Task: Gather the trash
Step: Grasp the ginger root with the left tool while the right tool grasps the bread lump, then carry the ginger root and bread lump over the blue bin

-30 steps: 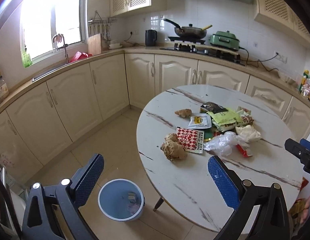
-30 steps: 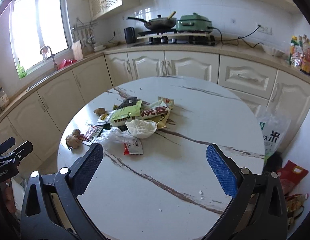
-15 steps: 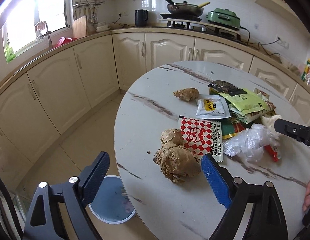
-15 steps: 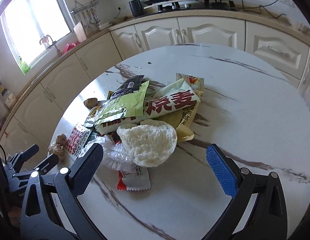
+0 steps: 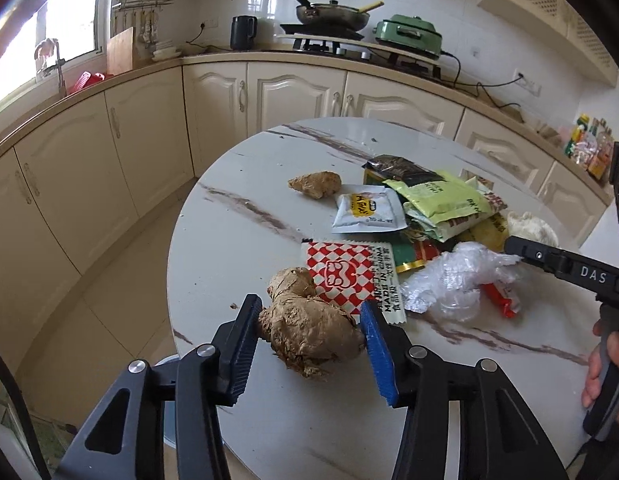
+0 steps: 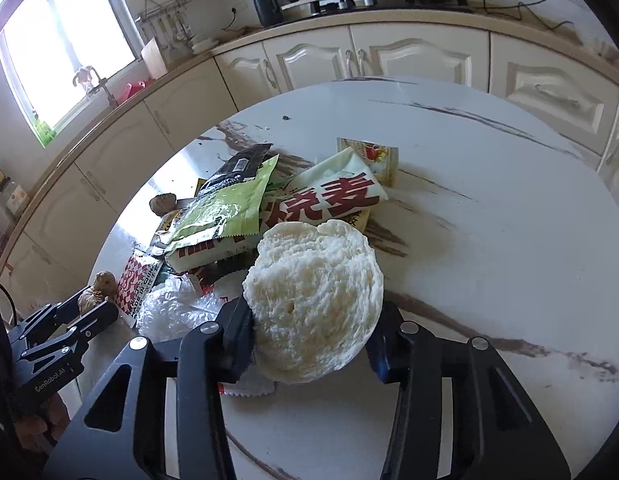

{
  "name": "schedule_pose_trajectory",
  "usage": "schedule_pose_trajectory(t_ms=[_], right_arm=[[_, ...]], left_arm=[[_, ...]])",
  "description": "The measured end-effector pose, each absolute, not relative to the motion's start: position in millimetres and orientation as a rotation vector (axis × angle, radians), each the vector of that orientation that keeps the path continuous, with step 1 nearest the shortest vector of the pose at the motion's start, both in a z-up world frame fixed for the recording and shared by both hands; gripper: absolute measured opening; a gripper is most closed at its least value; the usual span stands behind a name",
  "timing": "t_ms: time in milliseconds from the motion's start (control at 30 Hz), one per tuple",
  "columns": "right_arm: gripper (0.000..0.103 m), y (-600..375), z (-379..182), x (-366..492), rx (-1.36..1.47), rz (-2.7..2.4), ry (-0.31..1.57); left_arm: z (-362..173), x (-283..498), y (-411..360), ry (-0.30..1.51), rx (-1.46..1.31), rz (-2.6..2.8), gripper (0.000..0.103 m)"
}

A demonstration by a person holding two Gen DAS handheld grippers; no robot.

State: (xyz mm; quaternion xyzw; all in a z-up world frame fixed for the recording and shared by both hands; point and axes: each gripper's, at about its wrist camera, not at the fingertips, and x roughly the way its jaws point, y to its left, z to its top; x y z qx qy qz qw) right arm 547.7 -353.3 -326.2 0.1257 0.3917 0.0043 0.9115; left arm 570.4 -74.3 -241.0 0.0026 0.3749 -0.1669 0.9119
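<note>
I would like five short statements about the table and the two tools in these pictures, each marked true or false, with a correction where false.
1. The left tool has closed on the big brown ginger root. True.
2. The right tool grips a red checkered wrapper. False: it grips the round white steamed bun; the red-and-white checkered wrapper lies flat on the round white marble table.
3. A smaller brown ginger piece lies apart, farther back. True.
4. The crumpled clear plastic film hangs from the left tool. False: it lies on the table.
5. A frying pan sits on the stove. True.
</note>
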Motion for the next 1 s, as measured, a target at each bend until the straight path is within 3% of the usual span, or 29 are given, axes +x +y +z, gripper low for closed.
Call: schedule_pose_trajectory(t_ms=[567,1000], right_arm=[[0.044,-315,-264,477,0.238,0.049,0.69],[0.044,-117,-261,510,0.133,0.427,0.701]], left_arm=[[-196,485,-15,0.689,-0.103,-0.449,0.046],[-180,425,134,0.612,-0.165,-0.218,0.046]])
